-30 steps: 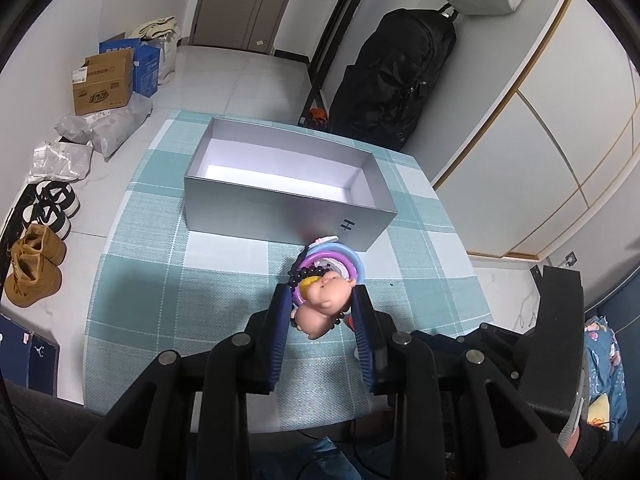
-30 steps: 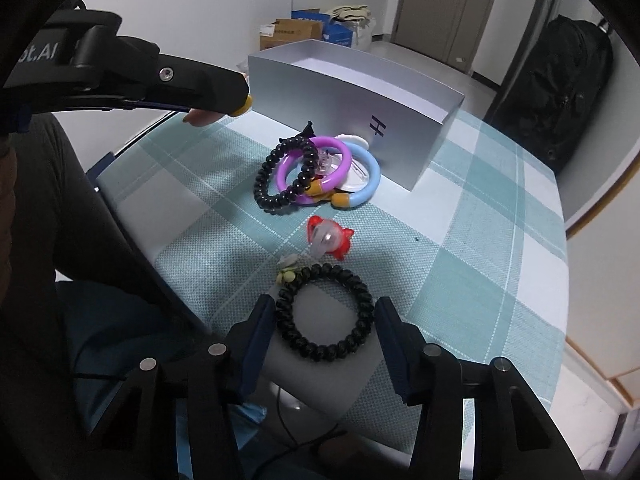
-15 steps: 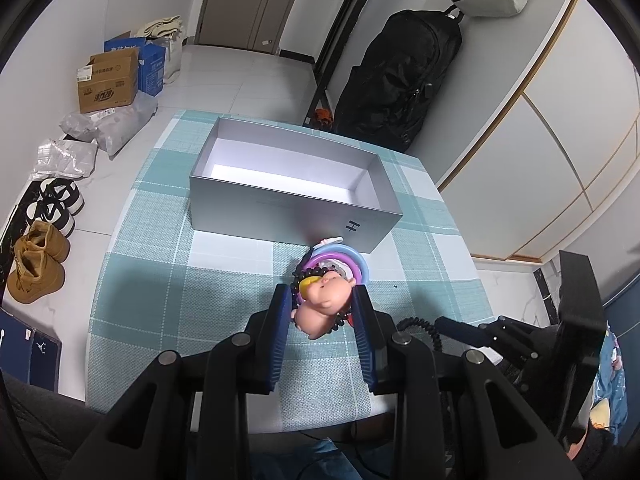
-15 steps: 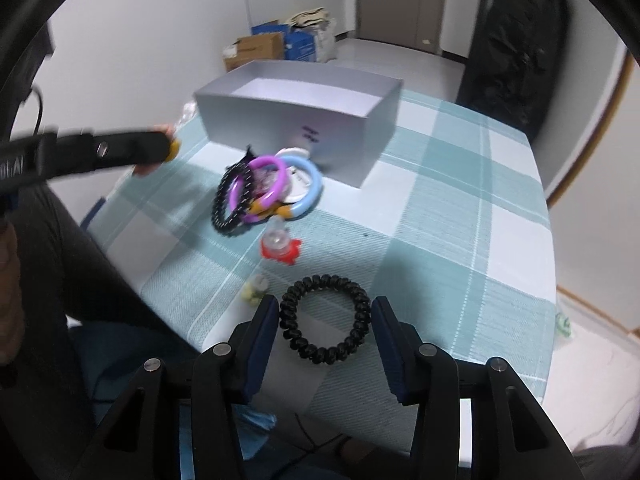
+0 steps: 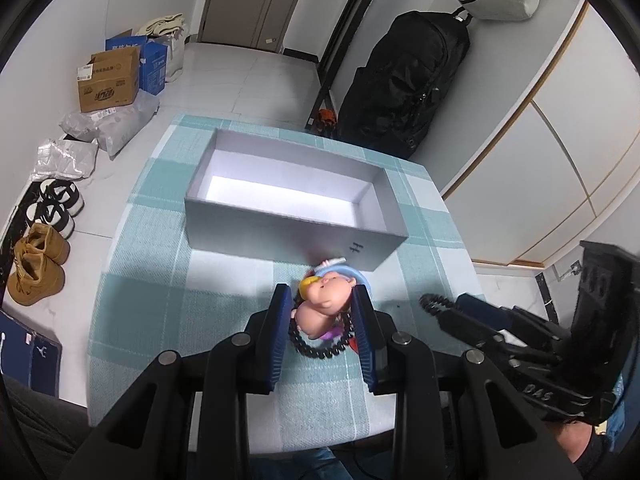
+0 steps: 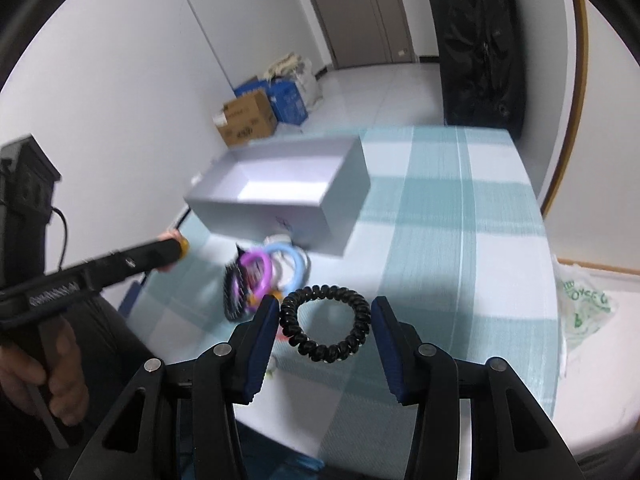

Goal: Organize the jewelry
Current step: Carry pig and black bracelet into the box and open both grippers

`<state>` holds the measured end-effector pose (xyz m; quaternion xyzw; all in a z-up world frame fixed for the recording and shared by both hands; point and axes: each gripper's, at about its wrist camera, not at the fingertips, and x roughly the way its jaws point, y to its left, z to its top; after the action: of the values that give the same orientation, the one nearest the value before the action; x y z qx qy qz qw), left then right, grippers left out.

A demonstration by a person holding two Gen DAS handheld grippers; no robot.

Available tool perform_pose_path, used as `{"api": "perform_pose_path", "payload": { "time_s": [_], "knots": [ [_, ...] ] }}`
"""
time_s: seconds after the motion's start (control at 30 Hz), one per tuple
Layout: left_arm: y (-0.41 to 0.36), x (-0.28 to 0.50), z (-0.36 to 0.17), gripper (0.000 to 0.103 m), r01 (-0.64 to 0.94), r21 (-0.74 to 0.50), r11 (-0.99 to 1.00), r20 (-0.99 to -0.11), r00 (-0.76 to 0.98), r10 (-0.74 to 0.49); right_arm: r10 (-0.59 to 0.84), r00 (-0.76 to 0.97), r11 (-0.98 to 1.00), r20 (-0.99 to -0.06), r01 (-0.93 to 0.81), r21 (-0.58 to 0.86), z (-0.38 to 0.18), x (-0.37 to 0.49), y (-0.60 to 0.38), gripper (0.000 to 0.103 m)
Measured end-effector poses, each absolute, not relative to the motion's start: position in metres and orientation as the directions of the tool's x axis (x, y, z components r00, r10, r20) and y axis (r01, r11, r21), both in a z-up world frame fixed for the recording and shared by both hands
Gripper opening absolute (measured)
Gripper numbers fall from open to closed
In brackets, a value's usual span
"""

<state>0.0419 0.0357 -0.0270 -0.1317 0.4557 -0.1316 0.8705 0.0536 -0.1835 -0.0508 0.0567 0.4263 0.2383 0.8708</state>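
Note:
My left gripper [image 5: 320, 304] is shut on a pink pig charm [image 5: 324, 306] and holds it above a pile of bracelets: a black bead bracelet [image 5: 320, 350] and a blue ring [image 5: 352, 272]. My right gripper [image 6: 324, 320] is shut on a black coil hair tie [image 6: 325, 322] and holds it above the table. An open grey box [image 5: 292, 196] stands on the checked tablecloth behind the pile; it also shows in the right wrist view [image 6: 288, 192]. A purple ring [image 6: 256, 272], a blue ring [image 6: 296, 264] and a black bracelet [image 6: 232, 300] lie in front of it.
The table's near edge [image 5: 320, 436] is close below my left gripper. A black bag [image 5: 404, 80] leans on the wall beyond the table. Boxes [image 5: 108, 80] and shoes [image 5: 40, 264] lie on the floor at the left. A plastic bag [image 6: 584, 308] lies right of the table.
Both grippers have risen with their items. The right gripper has swung up and toward the box with the hair tie; the left has lifted the pig charm slightly forward.

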Motion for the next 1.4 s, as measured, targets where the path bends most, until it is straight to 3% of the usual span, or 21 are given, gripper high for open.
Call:
{"api": "perform_pose_path", "payload": {
  "time_s": [0.6,1.27,1.37,1.4],
  "knots": [
    [0.047,0.11,-0.019,0.025,0.084,-0.379,0.921,-0.768,0.527,-0.364,0.578,0.554,0.815,-0.6,-0.428,0.39,0.004,0.127,-0.165,0.046],
    [0.046,0.169,-0.054,0.026,0.078,-0.463,0.883,-0.791,0.413,-0.452,0.616,0.427,0.782,-0.662,-0.433,0.448,-0.038,0.196,-0.138,0.05],
    [0.047,0.175,-0.06,0.032,0.056,-0.466,0.883,-0.811,0.373,-0.451,0.613,0.42,0.785,-0.669,-0.42,0.455,-0.042,0.2,-0.135,0.058],
    [0.049,0.175,-0.061,0.039,0.052,-0.479,0.876,-0.806,0.369,-0.462,0.615,0.422,0.784,-0.666,-0.422,0.456,-0.042,0.2,-0.135,0.059]
  ]
}}
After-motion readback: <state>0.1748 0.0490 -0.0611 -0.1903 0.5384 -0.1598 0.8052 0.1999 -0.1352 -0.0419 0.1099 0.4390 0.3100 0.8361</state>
